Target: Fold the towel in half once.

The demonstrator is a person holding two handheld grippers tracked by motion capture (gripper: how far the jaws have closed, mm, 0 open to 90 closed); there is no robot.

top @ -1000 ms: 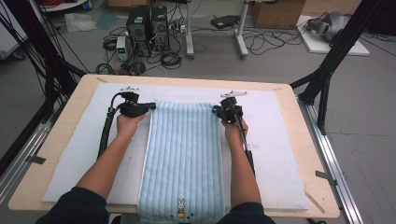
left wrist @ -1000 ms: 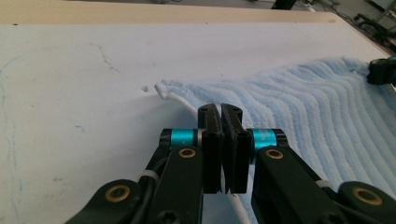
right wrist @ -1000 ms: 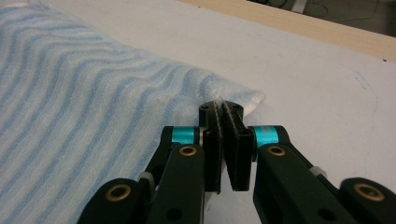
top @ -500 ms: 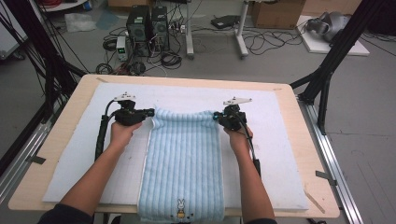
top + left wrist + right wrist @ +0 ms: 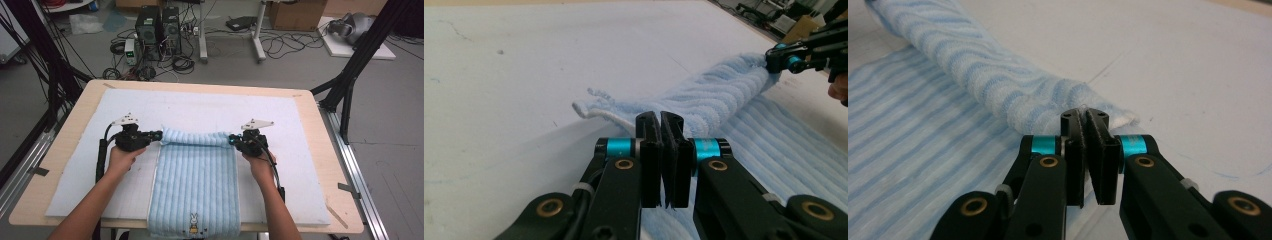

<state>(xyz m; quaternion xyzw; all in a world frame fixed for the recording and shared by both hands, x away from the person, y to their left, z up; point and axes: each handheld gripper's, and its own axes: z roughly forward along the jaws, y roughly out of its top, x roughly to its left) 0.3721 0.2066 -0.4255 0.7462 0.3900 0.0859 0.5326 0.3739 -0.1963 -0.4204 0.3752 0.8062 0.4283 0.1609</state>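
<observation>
The light-blue striped towel (image 5: 194,185) is laid lengthwise on the white mat (image 5: 300,150) of the counter (image 5: 80,100), its near end with the rabbit motif hanging over the counter's front edge. Its far edge is pinched at the two corners, one by the closed fingers of the left gripper (image 5: 159,134), the other by those of the right gripper (image 5: 231,140), and is raised into a roll. The fold is judged barely begun: the far edge has yet to be carried over the towel towards the rabbit end and laid flat.

One light-blue striped towel (image 5: 195,180) lies on one white mat (image 5: 210,107), which covers one table (image 5: 80,100). Two tongs flank the towel's far edge: left tongs (image 5: 159,134), right tongs (image 5: 232,140). Two hands hold them.
</observation>
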